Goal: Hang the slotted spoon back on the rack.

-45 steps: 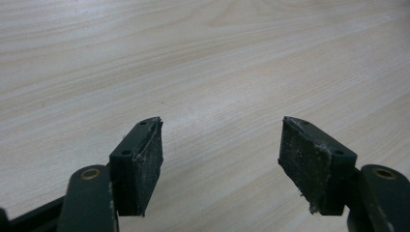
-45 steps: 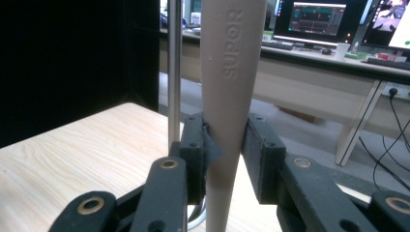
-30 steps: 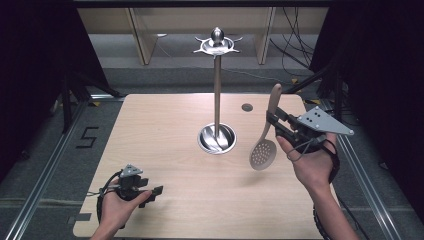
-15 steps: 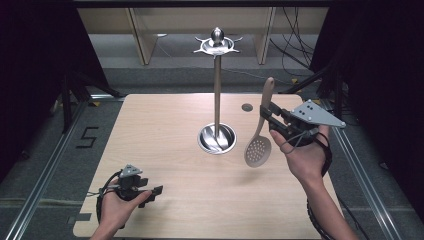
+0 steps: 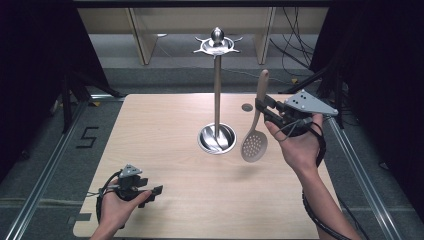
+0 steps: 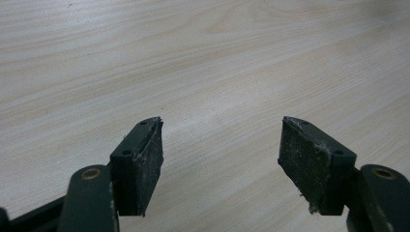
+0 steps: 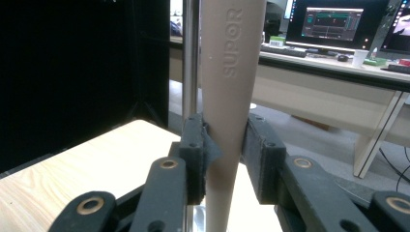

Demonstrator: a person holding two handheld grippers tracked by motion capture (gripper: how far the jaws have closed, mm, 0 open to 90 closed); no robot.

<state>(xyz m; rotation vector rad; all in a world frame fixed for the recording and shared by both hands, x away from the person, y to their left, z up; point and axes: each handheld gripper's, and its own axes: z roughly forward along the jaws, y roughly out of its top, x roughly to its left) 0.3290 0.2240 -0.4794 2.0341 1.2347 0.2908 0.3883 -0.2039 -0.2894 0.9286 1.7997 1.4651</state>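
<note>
Right claw (image 5: 263, 109) is clamped on the beige handle of the slotted spoon (image 5: 254, 145), which hangs upright above the surface (image 5: 165, 130), just right of the steel stand (image 5: 217, 100). Left claw (image 5: 156, 190) sits low near the front-left corner, wide open, gripping nothing.

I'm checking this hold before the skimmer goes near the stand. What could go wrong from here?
The right tool pinches the slotted spoon only on its smooth, tapering handle, so the heavy perforated head hanging below could swing or slide in the pads. The head hangs close beside the metal stand, whose tall pole on a small base might be knocked or tipped. The left tool is open, far off, unable to steady anything.
</note>
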